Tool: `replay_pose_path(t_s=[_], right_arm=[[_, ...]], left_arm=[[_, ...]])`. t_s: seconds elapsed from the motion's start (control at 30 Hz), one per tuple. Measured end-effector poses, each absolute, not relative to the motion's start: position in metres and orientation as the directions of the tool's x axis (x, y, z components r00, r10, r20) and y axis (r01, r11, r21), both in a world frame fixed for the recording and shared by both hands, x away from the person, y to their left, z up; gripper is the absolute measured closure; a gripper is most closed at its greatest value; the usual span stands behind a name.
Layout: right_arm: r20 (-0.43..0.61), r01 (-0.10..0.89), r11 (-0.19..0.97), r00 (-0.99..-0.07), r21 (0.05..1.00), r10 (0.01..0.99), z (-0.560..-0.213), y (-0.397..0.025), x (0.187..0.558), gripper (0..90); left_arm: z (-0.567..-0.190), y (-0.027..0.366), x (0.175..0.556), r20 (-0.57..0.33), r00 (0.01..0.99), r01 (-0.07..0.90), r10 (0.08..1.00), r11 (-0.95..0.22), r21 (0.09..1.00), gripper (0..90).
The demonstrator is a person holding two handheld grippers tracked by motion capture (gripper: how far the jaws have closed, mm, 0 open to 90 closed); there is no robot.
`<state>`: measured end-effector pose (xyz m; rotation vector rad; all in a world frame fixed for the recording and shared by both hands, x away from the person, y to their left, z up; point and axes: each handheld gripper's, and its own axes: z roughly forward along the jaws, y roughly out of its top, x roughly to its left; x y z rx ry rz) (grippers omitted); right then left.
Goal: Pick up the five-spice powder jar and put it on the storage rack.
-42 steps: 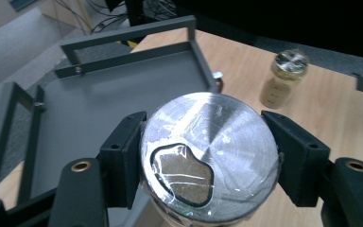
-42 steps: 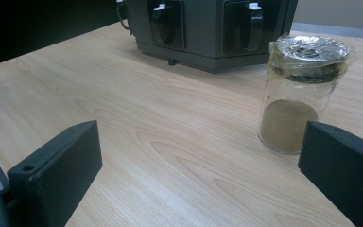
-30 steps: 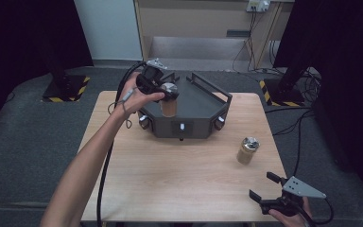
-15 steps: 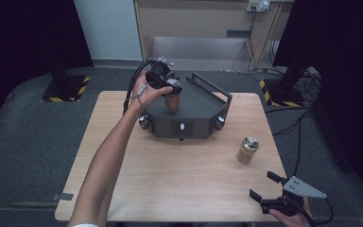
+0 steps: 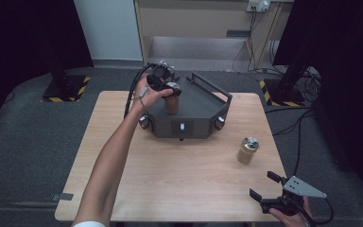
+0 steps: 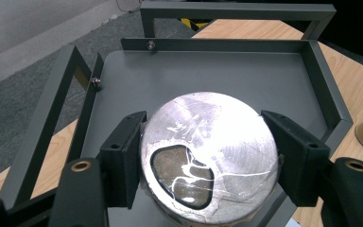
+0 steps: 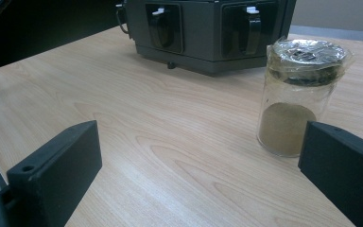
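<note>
A glass jar (image 5: 171,103) with brown powder and a foil-covered lid (image 6: 209,156) stands on the dark grey tray (image 5: 198,101) at the back of the table. My left gripper (image 5: 166,88) reaches over it from the left. In the left gripper view its two jaws press the lid from both sides, so the left gripper (image 6: 203,130) is shut on the jar. A second jar (image 5: 247,150) of the same kind stands on the wood at the right. My right gripper (image 5: 261,184) hovers open near the front right edge, short of that second jar (image 7: 298,99).
The tray has raised rails (image 6: 236,45) around its flat bed and knobs on its front face (image 7: 208,33). Bare wooden table (image 5: 179,175) stretches between the tray and the front edge. A black cable (image 5: 132,90) trails from the left gripper.
The left gripper shifted slightly right over the tray with the jar between its jaws. The right gripper and the second jar stayed where they were.
</note>
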<state>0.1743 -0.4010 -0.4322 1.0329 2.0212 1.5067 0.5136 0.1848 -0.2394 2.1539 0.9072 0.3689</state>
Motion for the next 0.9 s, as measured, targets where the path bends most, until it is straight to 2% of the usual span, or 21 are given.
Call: replay_pose_path(t_s=[0.33,0.37,0.4,0.5,0.57,0.9], right_arm=[[0.102,0.315,0.139,-0.64,0.939,0.762,-0.432,-0.401,0.175,0.9],[0.102,0.315,0.138,-0.639,0.939,0.762,-0.433,-0.401,0.175,0.9],[0.102,0.315,0.138,-0.639,0.939,0.762,-0.432,-0.401,0.175,0.9],[0.102,0.314,0.139,-0.641,0.939,0.761,-0.432,-0.401,0.174,0.9],[0.103,0.315,0.137,-0.64,0.939,0.762,-0.432,-0.401,0.174,0.8],[0.103,0.318,0.138,-0.635,0.938,0.765,-0.432,-0.401,0.174,0.9]], left_arm=[[-0.25,0.191,0.51,-0.047,0.696,0.486,0.716,-0.422,0.765,33.3],[-0.25,0.192,0.51,-0.051,0.693,0.487,0.719,-0.414,0.769,31.5],[-0.251,0.192,0.508,-0.055,0.686,0.487,0.725,-0.402,0.776,20.9],[-0.248,0.192,0.51,-0.072,0.682,0.505,0.728,-0.397,0.766,8.6],[-0.246,0.191,0.505,-0.05,0.681,0.489,0.73,-0.404,0.773,7.5],[-0.238,0.205,0.488,-0.072,0.675,0.459,0.734,-0.342,0.82,4.8]])
